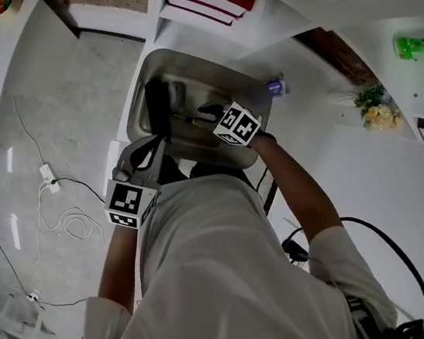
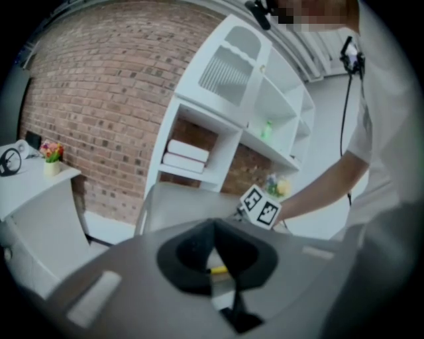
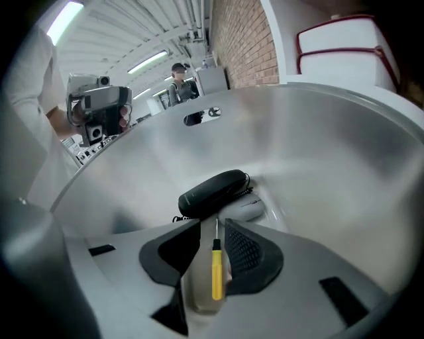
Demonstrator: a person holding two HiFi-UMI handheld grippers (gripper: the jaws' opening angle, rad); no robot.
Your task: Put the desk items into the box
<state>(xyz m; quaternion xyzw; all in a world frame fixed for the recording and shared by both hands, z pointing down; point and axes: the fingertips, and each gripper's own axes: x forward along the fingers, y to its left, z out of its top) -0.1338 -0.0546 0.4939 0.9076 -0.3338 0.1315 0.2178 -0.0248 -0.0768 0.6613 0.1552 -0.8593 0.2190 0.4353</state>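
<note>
Release step: your right gripper [image 3: 212,225], jaws apart, hangs over the yellow-handled screwdriver [image 3: 216,278] lying in the grey box [image 3: 318,152]; your left gripper [image 2: 212,226], jaws closed, sits near its rim; next, likely lift clear.

Left claw [image 2: 212,225] pinched together; right claw [image 3: 212,224] parted, pointing steeply down.

The right gripper's [image 3: 213,225] dark jaws stand apart over a grey metal box [image 3: 318,152]. A yellow-handled screwdriver [image 3: 216,271] lies in the gap, touching neither pad. Beyond lie a black oblong case [image 3: 212,191] and a white rounded object [image 3: 246,209].
</note>
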